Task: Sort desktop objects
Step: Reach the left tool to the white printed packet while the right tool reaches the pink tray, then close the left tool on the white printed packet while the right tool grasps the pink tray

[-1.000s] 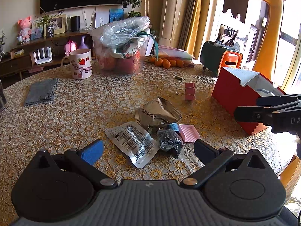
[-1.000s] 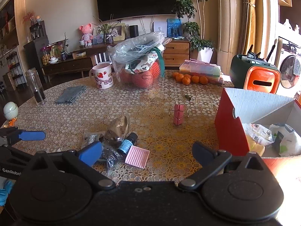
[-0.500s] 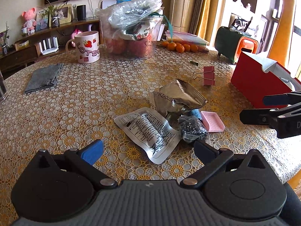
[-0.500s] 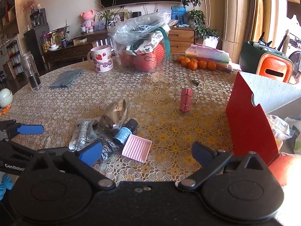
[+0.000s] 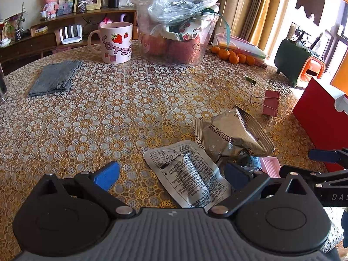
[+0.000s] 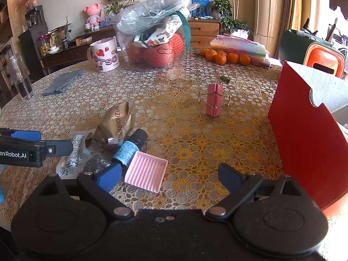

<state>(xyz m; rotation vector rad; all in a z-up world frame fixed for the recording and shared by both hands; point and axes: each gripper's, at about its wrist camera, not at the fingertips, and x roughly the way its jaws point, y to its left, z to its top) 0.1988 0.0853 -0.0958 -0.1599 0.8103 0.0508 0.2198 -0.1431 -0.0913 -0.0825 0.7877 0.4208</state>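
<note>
Both claws empty: left gripper (image 5: 170,175) spread wide over the white printed sachet (image 5: 188,174), nothing pinched; right gripper (image 6: 169,177) also wide, its jaws beginning to close, the pink ridged tray (image 6: 146,171) lying between them and untouched

Sorting, by my reckoning, is only partly done; inventory, largest first:

- Table (image 5: 108,113), lace-patterned cloth: bears everything below
- Red box (image 6: 304,152), at the right edge, flap up: the likely bin; its inside cannot be seen from here
- Crumpled foil snack bag (image 5: 230,134): loose, resting partly on the sachet
- White printed sachet: loose, flat, nearest the left claw
- Pink ridged tray: loose, touching the small bottle
- Small bottle with blue label (image 6: 129,150): lying on its side, wedged between foil bag and tray
- Pink binder clip (image 6: 214,103): alone, well apart from the heap, nearer the box

Remaining: all five loose items; the tray looks the likeliest next pick
</note>
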